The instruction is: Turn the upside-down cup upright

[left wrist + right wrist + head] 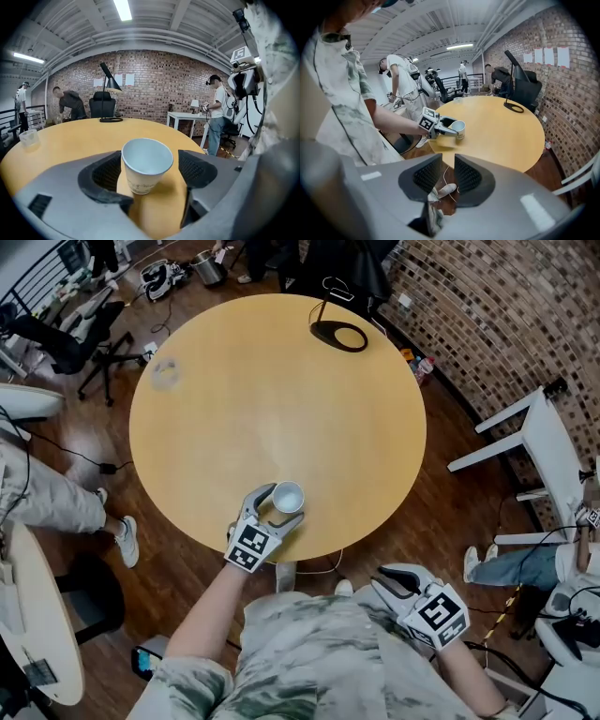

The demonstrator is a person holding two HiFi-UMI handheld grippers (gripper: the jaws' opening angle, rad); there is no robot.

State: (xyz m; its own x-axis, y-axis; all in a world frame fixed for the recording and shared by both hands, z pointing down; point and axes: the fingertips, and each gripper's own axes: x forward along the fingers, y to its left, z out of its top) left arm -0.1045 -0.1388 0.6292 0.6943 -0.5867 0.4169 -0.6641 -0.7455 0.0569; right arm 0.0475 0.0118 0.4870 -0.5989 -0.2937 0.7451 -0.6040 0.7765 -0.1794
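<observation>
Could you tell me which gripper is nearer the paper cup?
Left. The left gripper has its opening jaws flanking the upright paper cup; the right gripper hangs beyond the table edge, well apart.

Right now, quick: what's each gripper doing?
Left gripper: jaws opening, upright cup between them, not clamped.
Right gripper: jaws slightly apart, empty.
</observation>
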